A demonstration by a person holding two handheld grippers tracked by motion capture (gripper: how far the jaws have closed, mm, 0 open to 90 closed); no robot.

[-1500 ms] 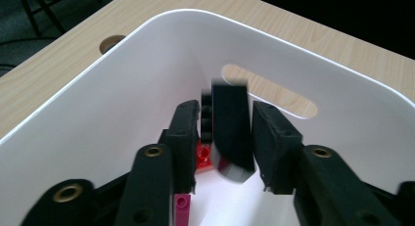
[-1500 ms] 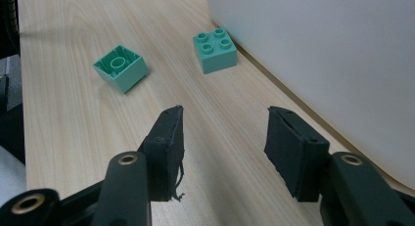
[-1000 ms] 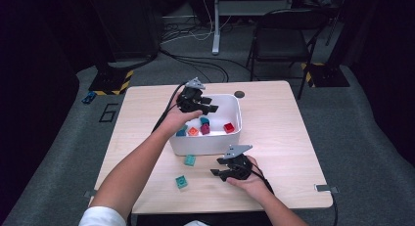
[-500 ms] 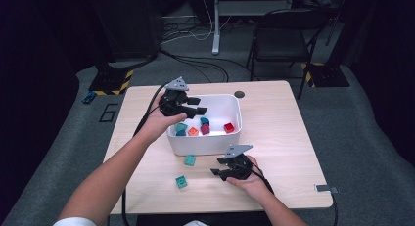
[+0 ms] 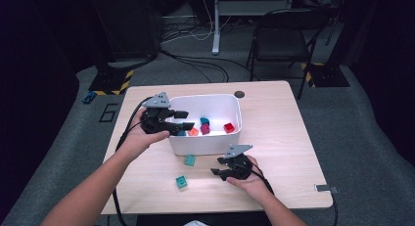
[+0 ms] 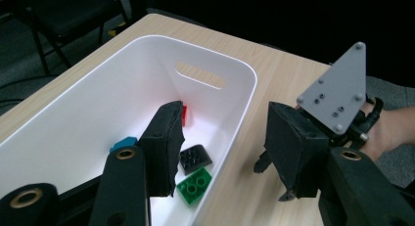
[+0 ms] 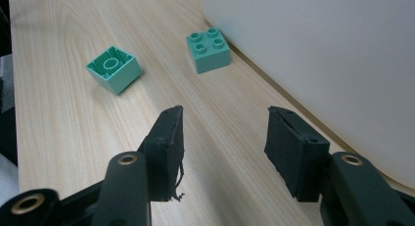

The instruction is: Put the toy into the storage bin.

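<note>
Nearest the person, the right gripper [image 5: 219, 172] rested low over the table [image 5: 284, 138], just in front of the bin [image 5: 205, 145]. Its jaws stood spread with nothing between them, only bare wood showing in the gap in the right gripper view. Just ahead of those jaws lay two teal bricks. One brick [image 7: 113, 68] lay turned over, its hollow underside up, well clear of the bin. The other brick [image 7: 208, 50] sat studs up, just beside the bin's white wall. In the high view the overturned one [image 5: 181, 182] lay nearer the person and the upright one [image 5: 190, 160] closer to the bin, both to the left of the right gripper.

Farther on, the left gripper [image 5: 188, 119] hung over the left end of the bin, level, its jaws pointing across the bin. Those jaws had just been opening and now stood apart, empty. In the left gripper view one jaw was over the bin's inside and the other outside its rim, above the table. Below them in the bin lay a green brick [image 6: 195, 185], a black brick [image 6: 195, 157], a red brick [image 6: 184, 114] and part of a blue brick [image 6: 123, 143]. The high view also showed an orange brick [image 5: 194, 132] and a red one [image 5: 228, 128] on the bin's floor.
</note>
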